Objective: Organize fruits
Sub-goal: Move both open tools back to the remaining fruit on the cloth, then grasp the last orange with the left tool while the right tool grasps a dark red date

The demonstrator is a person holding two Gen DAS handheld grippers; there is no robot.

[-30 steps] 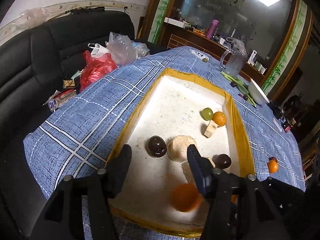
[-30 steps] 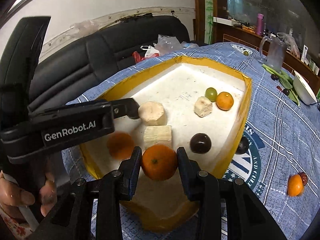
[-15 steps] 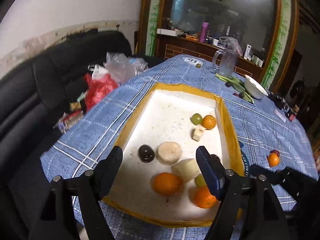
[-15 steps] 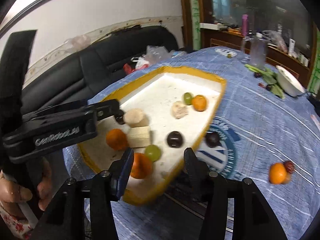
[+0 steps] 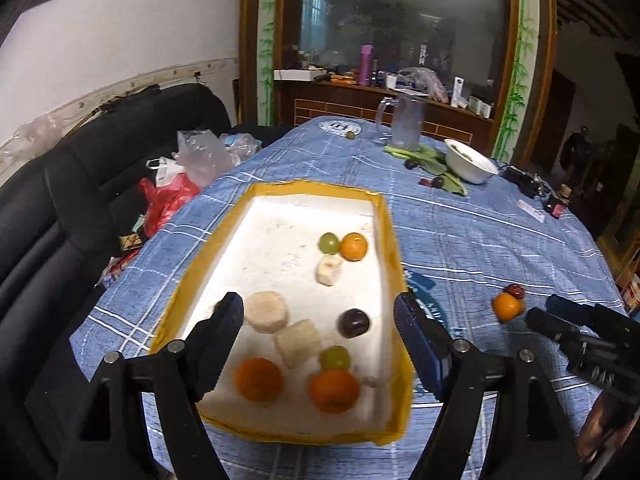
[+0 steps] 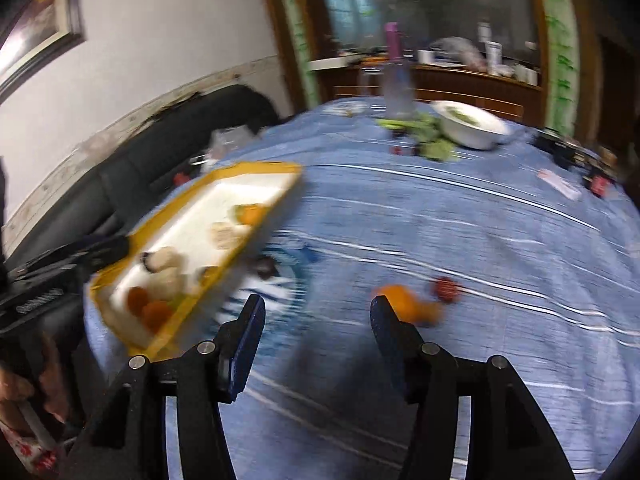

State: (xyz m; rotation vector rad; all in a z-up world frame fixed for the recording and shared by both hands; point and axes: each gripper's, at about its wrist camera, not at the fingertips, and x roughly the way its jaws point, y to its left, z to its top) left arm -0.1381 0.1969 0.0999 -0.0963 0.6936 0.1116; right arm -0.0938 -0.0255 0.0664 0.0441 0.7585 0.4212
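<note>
1. The left gripper (image 5: 318, 314) is hovering over the near end of the tray (image 5: 390, 240), jaws wide apart and holding nothing.
2. The tray is sitting on the left half of the table (image 5: 480, 232), close to its near edge. Fruit is lying in two clusters: at the near end two oranges (image 5: 258, 379) (image 5: 334, 391), a green grape (image 5: 335, 357), a dark plum (image 5: 353, 323) and two pale cut pieces (image 5: 266, 312); toward the far right wall of the tray a second grape (image 5: 329, 242), an orange (image 5: 353, 246) and another pale piece (image 5: 329, 272).
3. Progress, as a judgement: most of the fruit is already sitting in the tray. A loose orange (image 5: 507, 307) and a small red fruit (image 5: 515, 290) touching it are still waiting on the cloth right of the tray; the right view is also showing a dark fruit (image 6: 262, 266) just outside the tray's right wall, too blurred to identify.
4. The right gripper (image 6: 318, 316) is hanging above the bare cloth between the tray and the loose orange (image 6: 404, 300), jaws apart and empty. This view is motion-blurred.
5. Change from one second ago: the right gripper was clamped on an orange above the tray's near end; that orange is now lying in the tray, and the gripper has swung right toward the loose orange. The left gripper has pulled back and higher.
</note>
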